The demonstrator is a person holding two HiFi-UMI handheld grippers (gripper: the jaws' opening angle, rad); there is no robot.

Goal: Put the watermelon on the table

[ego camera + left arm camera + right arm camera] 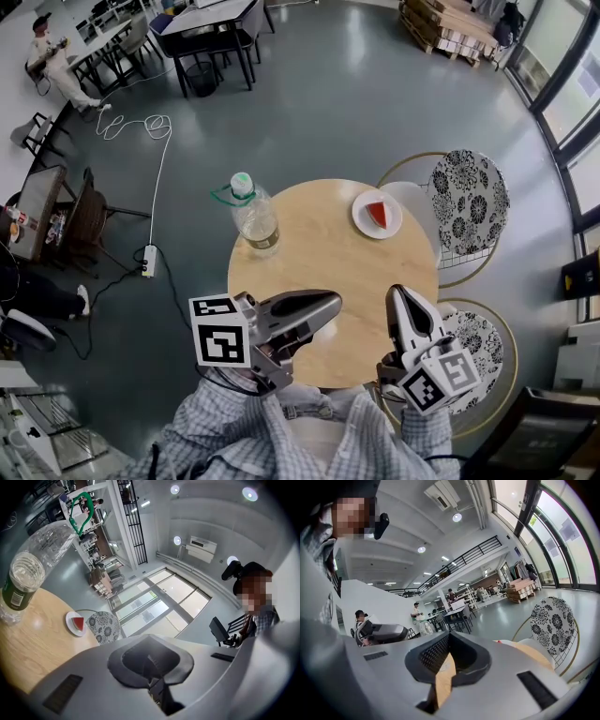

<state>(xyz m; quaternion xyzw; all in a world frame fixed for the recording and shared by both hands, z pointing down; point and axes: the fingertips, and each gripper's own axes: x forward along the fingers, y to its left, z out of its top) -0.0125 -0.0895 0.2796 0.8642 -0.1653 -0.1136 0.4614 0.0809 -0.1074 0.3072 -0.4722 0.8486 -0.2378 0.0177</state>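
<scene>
The red wedge of watermelon point(377, 214) lies on a small white round plate point(359, 207) at the far right of the round pale wooden tabletop point(319, 267), with a clear plastic water bottle with a green cap point(255, 217) standing well apart at the far left. Two wire chairs with black-and-white floral cushions point(469, 202) crowd the tabletop's right side just beyond the plate. The left gripper point(333, 302) and right gripper point(398, 292) hover over the near edge, each pressed together on nothing, with bare wood between them and the plate.
</scene>
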